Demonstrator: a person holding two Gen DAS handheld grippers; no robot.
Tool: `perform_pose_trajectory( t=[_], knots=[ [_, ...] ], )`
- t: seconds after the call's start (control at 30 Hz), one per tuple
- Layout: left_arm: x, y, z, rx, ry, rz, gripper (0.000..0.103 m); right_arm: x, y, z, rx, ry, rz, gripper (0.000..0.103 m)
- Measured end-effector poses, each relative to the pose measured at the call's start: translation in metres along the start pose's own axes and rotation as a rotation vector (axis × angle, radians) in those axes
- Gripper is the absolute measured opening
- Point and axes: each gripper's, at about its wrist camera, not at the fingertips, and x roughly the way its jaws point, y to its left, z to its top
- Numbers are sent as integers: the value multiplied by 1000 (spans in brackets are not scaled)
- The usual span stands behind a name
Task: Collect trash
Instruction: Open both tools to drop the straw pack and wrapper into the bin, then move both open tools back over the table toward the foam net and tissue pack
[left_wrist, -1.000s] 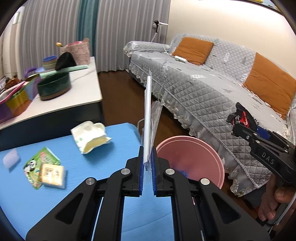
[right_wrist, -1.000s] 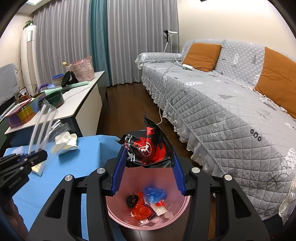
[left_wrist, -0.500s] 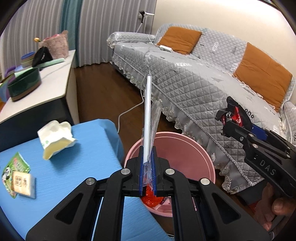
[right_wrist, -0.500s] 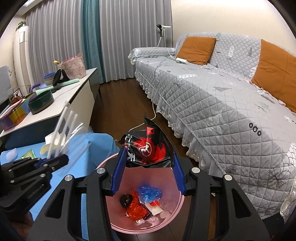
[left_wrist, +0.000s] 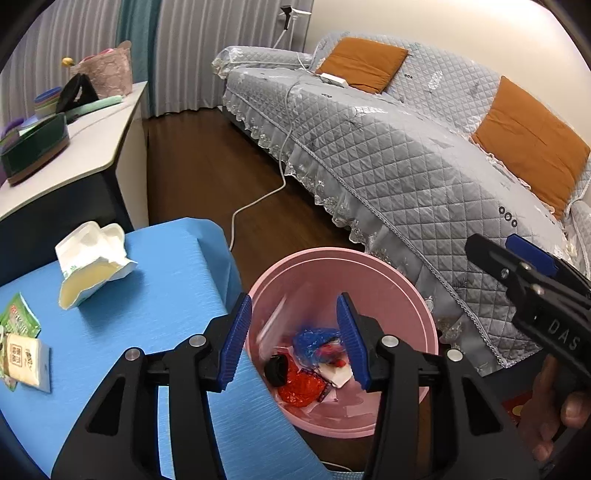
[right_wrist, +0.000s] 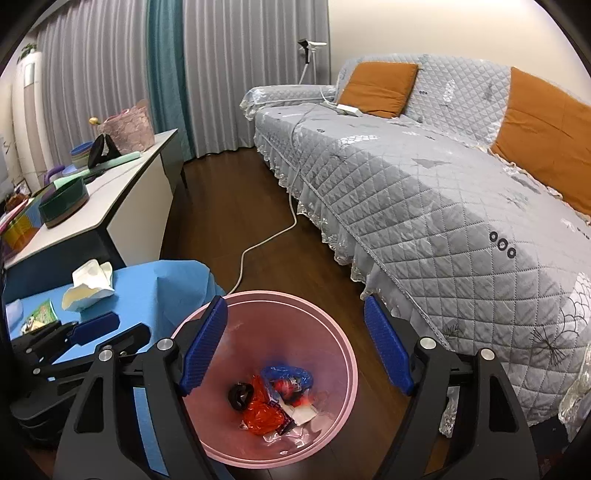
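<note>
A pink trash bin (left_wrist: 413, 295) (right_wrist: 343, 339) stands on the floor beside the blue table (left_wrist: 155, 295). It holds red, blue and white wrappers (right_wrist: 280, 395) and a blurred clear wrapper (left_wrist: 271, 325). My left gripper (left_wrist: 293, 339) is open and empty above the bin's left side. My right gripper (right_wrist: 295, 350) is open and empty right over the bin. On the table lie a torn white carton (left_wrist: 92, 262) (right_wrist: 88, 284), a green packet (left_wrist: 20, 314) and a small tissue pack (left_wrist: 26, 360).
A grey quilted sofa (right_wrist: 424, 192) with orange cushions fills the right side. A white cable (right_wrist: 269, 236) runs across the wooden floor. A white side table (right_wrist: 92, 206) with bowls and a basket stands at the left.
Both grippers have opened over the bin. The left let go of the clear straw wrapper and the right let go of the red and black wrapper; both dropped into the bin.
</note>
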Motion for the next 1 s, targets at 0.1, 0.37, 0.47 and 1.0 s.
perform_pose_trajectory(
  t=[0.1,0.37,0.47,1.0],
  knots=[
    [-7,4,0,-5,-9,5,47,-4,1,1,6,-9,4,76],
    [-41,18,-1,-23,-55,27,47,-19,12,5,9,-49,34,75],
    [-58,30,-4,-36,-76,41,47,-25,20,4,6,-63,57,74],
    [-157,132,-23,-133,-181,193,47,-52,111,-6,-71,-103,228,73]
  ],
)
